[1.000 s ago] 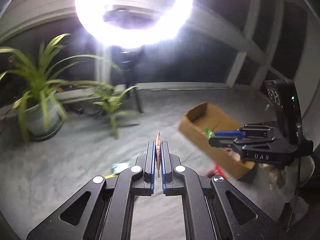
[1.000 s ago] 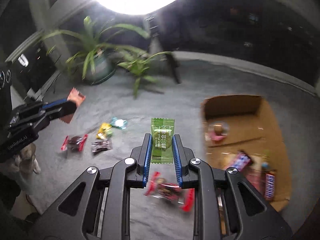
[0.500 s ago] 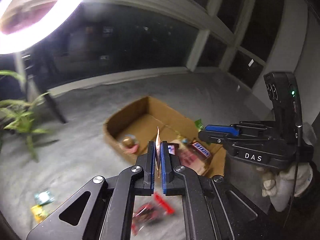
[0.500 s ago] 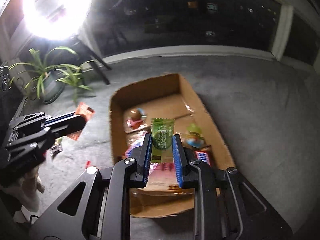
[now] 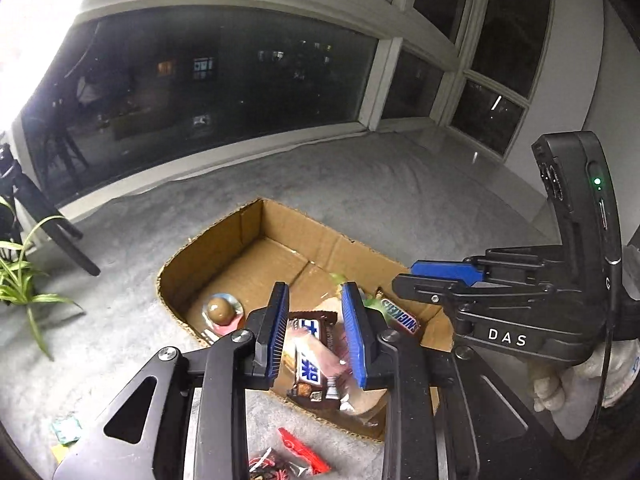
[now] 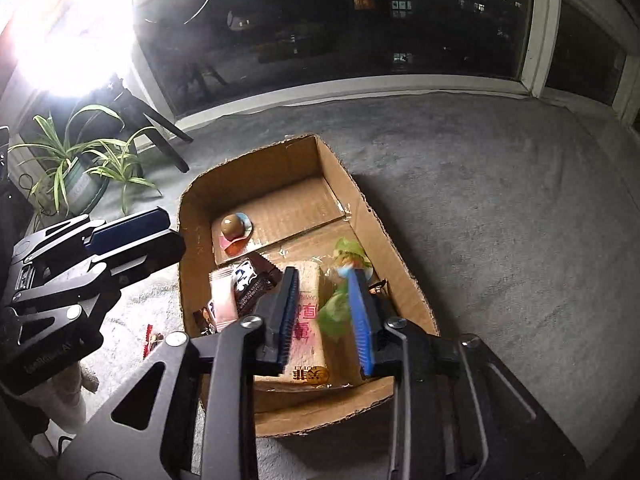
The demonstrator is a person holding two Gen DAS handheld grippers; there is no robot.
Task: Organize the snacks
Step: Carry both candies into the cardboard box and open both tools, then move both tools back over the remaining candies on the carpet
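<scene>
I'm seeing my blue pads (image 5: 280,330) over the brown cardboard box (image 6: 404,284); inside it, a blurred green wrapper (image 6: 334,312), a pink packet (image 6: 222,298), a brown-and-blue Snickers bar (image 5: 400,316).

1. One cardboard box (image 6: 256,184), open at the top, sits on the grey carpet (image 6: 500,200).
2. Two grippers: the left gripper (image 5: 316,332) and the right gripper (image 6: 326,312).
3. One round chocolate ball on a clear wrapper (image 6: 234,226) lies near the box's far left corner.
4. One Snickers bar (image 5: 400,314) lies by the box's right wall.
5. One green blurred packet (image 6: 338,308) is between the right gripper's opening jaws.
6. One potted plant (image 6: 80,160) stands left of the box.
</scene>
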